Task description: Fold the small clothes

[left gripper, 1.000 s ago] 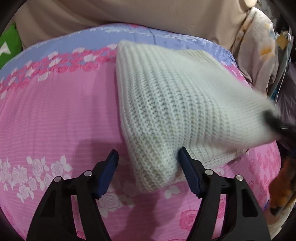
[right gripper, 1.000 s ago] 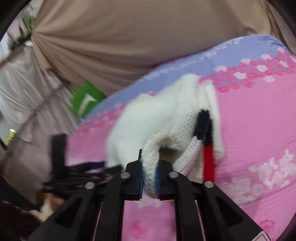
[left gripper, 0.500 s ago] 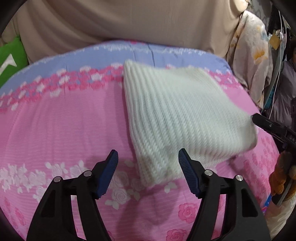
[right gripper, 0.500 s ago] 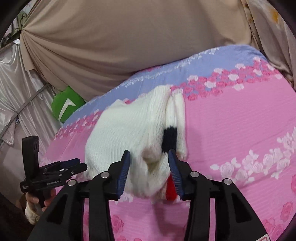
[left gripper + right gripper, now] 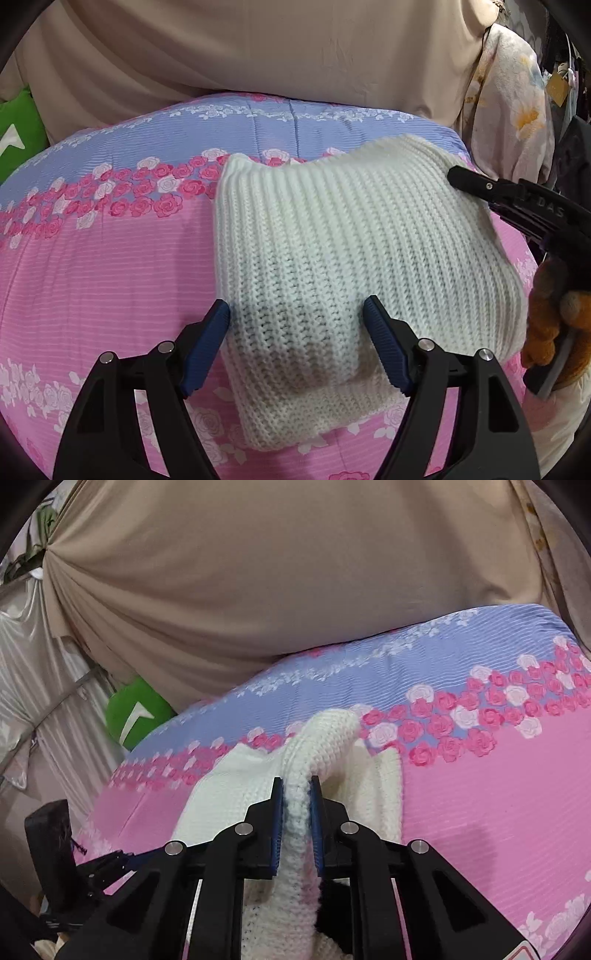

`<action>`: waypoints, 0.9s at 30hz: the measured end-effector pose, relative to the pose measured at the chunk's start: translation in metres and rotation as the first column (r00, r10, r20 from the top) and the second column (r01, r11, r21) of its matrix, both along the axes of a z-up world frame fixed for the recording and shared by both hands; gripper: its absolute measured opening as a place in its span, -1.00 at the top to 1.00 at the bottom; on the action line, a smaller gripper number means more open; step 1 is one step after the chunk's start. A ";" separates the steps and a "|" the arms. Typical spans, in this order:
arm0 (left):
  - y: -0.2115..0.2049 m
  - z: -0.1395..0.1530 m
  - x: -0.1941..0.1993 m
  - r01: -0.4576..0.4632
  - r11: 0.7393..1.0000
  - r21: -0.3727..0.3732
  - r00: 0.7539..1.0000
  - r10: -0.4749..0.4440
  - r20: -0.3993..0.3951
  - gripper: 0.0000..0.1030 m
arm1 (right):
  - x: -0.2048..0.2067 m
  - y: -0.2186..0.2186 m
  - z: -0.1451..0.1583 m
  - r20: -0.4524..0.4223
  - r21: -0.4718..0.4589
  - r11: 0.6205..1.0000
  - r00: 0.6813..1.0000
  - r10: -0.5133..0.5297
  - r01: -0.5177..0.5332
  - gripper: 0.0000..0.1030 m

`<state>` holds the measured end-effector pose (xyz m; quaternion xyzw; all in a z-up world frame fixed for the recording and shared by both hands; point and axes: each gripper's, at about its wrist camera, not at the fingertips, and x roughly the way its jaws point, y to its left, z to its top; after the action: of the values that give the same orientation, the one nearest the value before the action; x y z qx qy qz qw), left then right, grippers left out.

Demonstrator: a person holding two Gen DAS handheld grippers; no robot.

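Right gripper point(image 5: 296, 812): you're pinching a raised fold of the knit point(image 5: 325, 738).
Left gripper point(image 5: 296, 341): you're hovering wide over its near corner on the quilt point(image 5: 92, 266).

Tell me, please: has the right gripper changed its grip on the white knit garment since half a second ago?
Yes. The right gripper, then open around the white knit garment, is now shut on a raised fold, before the bedspread's rose band.

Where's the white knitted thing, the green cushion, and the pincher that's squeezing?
sweater point(image 5: 332, 258), left wrist view, middle of the ribbed knit.
green cushion point(image 5: 136, 712), right wrist view, its face by the white mark.
right gripper point(image 5: 296, 812), right wrist view, between its fingertips, shut on a knit fold.
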<state>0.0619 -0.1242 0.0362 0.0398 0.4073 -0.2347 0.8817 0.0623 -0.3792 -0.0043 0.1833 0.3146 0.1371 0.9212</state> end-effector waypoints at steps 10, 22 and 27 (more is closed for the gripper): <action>-0.002 -0.008 0.005 -0.016 1.000 0.014 1.000 0.017 -0.008 -0.50 | -0.060 0.005 -0.008 0.000 0.025 0.999 1.000 -0.024 0.024 0.33; 0.017 -0.011 -0.054 0.112 0.993 0.037 0.994 -0.111 -0.026 -0.50 | -0.114 0.017 -0.050 -0.075 0.048 0.999 0.997 -0.013 0.016 -0.02; 0.020 -0.041 -0.046 0.069 0.994 0.079 0.995 -0.063 -0.081 -0.48 | -0.108 0.022 -0.046 -0.055 0.056 0.998 0.998 -0.009 0.012 -0.02</action>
<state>0.0162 -0.1039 -0.0048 0.0799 0.4494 -0.2482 0.8544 -0.0462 -0.3572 -0.0504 0.2145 0.3349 0.1360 0.9074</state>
